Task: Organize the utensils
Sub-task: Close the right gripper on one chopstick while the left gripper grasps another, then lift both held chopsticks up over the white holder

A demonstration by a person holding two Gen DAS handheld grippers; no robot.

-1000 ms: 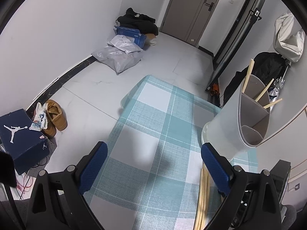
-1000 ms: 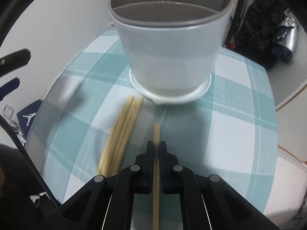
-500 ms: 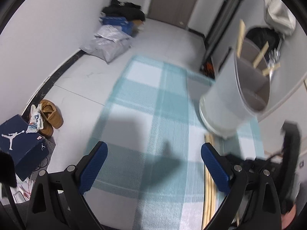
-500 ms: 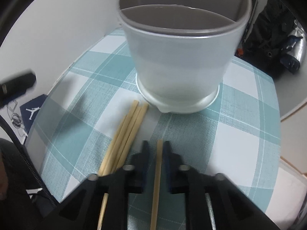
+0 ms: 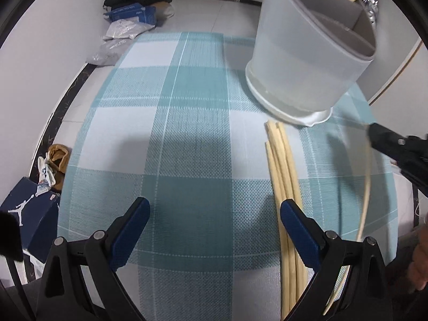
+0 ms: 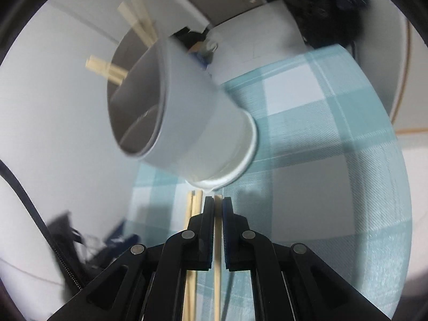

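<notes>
On the checked bench cloth [image 5: 192, 133], our right claw [image 6: 218, 208] is clamped on a single chopstick [image 6: 217, 267], its tip close to the base of the white divided holder [image 6: 203, 123]. Several chopsticks [image 6: 133, 26] already stand in the holder's far compartment. Our left claw [image 5: 214, 216] hangs wide apart above the cloth, holding nothing, with a loose bundle of chopsticks [image 5: 281, 165] lying beside its right finger, near the holder [image 5: 302, 53].
</notes>
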